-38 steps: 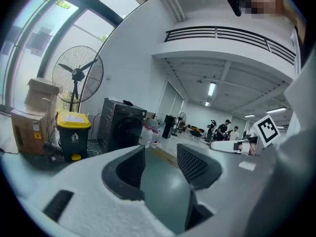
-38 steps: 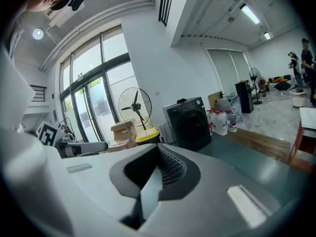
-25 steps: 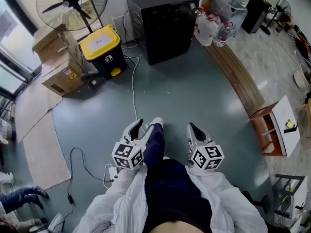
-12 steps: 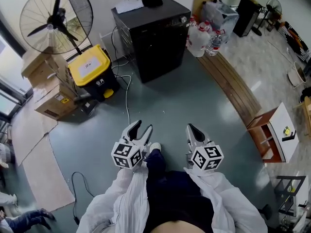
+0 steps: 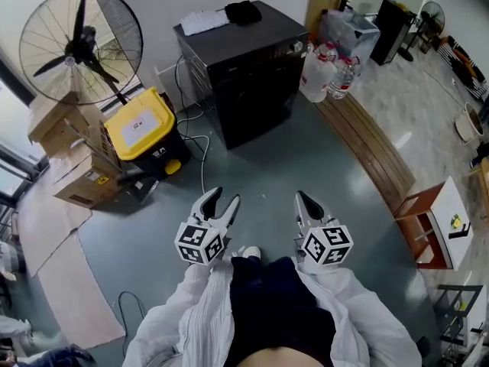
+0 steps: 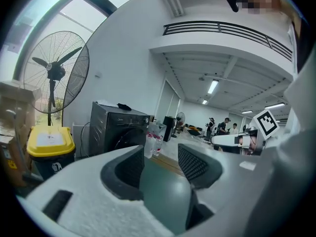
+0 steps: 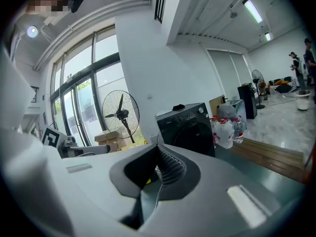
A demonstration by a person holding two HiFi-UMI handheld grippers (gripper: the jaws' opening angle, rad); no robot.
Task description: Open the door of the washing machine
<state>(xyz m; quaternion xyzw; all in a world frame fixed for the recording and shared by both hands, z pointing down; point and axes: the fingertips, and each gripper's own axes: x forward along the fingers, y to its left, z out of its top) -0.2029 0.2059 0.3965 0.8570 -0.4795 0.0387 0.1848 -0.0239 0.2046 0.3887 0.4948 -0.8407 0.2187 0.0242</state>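
Observation:
The black front-loading washing machine [image 5: 248, 67] stands against the far wall, its round door [image 5: 256, 102] shut and facing me. It also shows ahead in the left gripper view [image 6: 118, 130] and the right gripper view [image 7: 190, 125]. Both grippers are held in the air over the grey floor, well short of the machine. My left gripper [image 5: 219, 200] is open with nothing between its fingers [image 6: 158, 162]. My right gripper [image 5: 306, 203] has its tips together and holds nothing [image 7: 158, 154].
Left of the machine are a yellow-lidded bin [image 5: 145, 132], a big standing fan [image 5: 80, 44] and cardboard boxes [image 5: 65, 159]. A white cable [image 5: 202, 167] runs across the floor. Water bottles [image 5: 325, 71] and a wooden strip [image 5: 367, 147] lie to the right. Paper [image 5: 202, 20] and a black cloth [image 5: 243, 10] rest on the machine.
I have walked closer to the washing machine; a foot that reached forward between the grippers has drawn back. Both grippers keep their pose and state.

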